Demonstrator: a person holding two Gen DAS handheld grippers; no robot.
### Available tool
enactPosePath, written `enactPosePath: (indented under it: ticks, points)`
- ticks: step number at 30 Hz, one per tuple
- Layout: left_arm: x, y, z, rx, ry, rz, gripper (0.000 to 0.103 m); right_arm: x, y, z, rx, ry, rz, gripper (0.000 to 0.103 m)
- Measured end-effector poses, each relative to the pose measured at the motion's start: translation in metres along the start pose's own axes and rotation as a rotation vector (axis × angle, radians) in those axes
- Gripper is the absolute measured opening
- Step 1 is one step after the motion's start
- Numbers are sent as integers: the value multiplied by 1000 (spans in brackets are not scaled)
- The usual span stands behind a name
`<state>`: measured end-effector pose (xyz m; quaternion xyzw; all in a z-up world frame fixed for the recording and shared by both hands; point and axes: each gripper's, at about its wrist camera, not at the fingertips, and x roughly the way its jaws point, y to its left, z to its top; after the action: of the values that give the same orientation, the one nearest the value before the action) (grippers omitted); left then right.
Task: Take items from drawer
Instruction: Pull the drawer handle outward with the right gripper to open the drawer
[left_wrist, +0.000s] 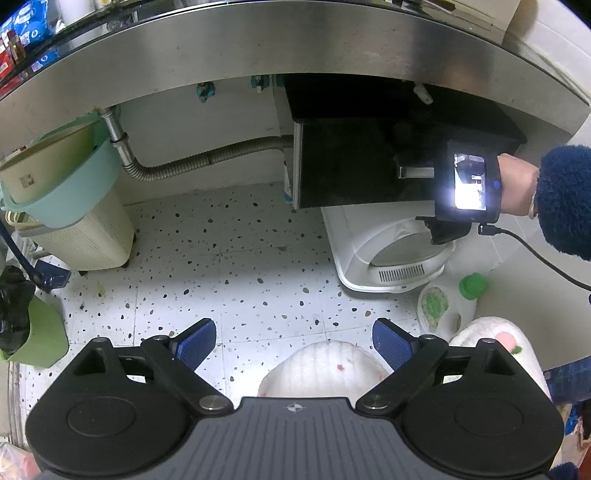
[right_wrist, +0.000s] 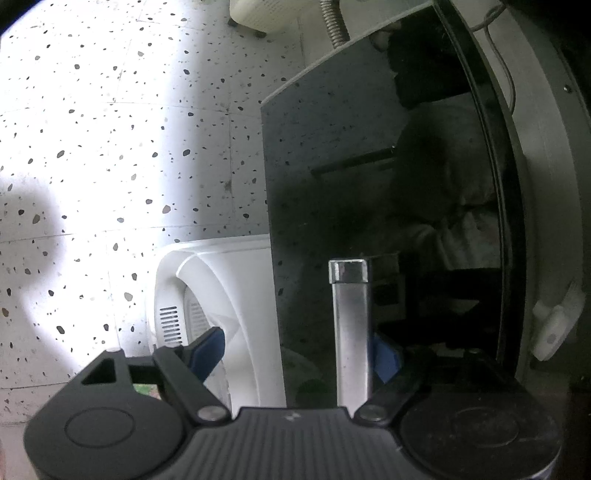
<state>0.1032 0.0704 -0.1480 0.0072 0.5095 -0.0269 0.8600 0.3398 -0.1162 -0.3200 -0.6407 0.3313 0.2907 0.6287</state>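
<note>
Right gripper (right_wrist: 299, 350): jaws set wide, the chrome bar handle (right_wrist: 351, 332) of the drawer (right_wrist: 369, 184) standing between the blue pads without either pad visibly pressing it; the far pad lies behind the handle, next to the glossy black drawer front. The handle rises upright from between the jaws. The drawer front reflects dim shapes, and its contents cannot be seen. Beside the drawer stands a white appliance (right_wrist: 221, 295) on the speckled terrazzo floor (right_wrist: 110, 147).

Left gripper (left_wrist: 293, 341): jaws wide apart and holding nothing, above the floor and a white slipper (left_wrist: 317, 365). Farther out, the right gripper body (left_wrist: 467, 181), gripped by a hand in a blue fleece sleeve (left_wrist: 565, 199), meets the drawer handle beneath the steel bench (left_wrist: 295, 44). A corrugated metal hose (left_wrist: 207, 158) and a teal basket (left_wrist: 70, 184) lie to the left.
</note>
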Motion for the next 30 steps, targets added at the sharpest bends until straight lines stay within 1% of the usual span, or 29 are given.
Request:
enactPosePath:
  ticks: [4,14,20,25,30]
  points:
    - [0,0,1,-7,7,-8,92,-1,7,-1,0,-9,2,83]
    - [-6,-6,-4,16,-5,-9,92,-10,18,-2,17,-23,2,83]
    - [-10,-4,-6,7,-8,-15,92,-26,28,-9,7,-49,28,84]
    - [-16,-5,-8,12,-23,-21,92,-43,30,-9,112,-67,74,81]
    - [-23,-7,-12,23,-38,-19,92,-60,25,-11,227,-78,136,76]
